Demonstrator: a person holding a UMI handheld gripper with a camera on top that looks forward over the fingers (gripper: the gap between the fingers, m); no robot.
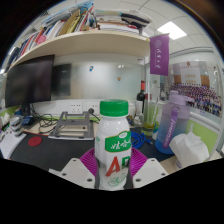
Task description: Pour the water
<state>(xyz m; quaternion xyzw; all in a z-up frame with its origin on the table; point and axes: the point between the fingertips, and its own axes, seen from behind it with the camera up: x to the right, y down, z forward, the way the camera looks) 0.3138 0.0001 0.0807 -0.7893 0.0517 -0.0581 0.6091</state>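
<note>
1. One bottle (113,145), white with a green cap and a green-and-red label, upright between the fingers of the gripper (113,172); both pads appear to press its lower sides, so the gripper pinches it.
2. One purple tumbler (171,125) with a lid, standing beyond the right finger, apart from the bottle.
3. One white finger (74,173) to the left of the bottle, one to the right.
4. One dark monitor (31,80) far ahead on the left, above a cluttered desk (50,150).
5. One shelf of books (75,25) overhead, beyond the fingers.
6. One purple banner (159,55) hanging ahead on the right.
</note>
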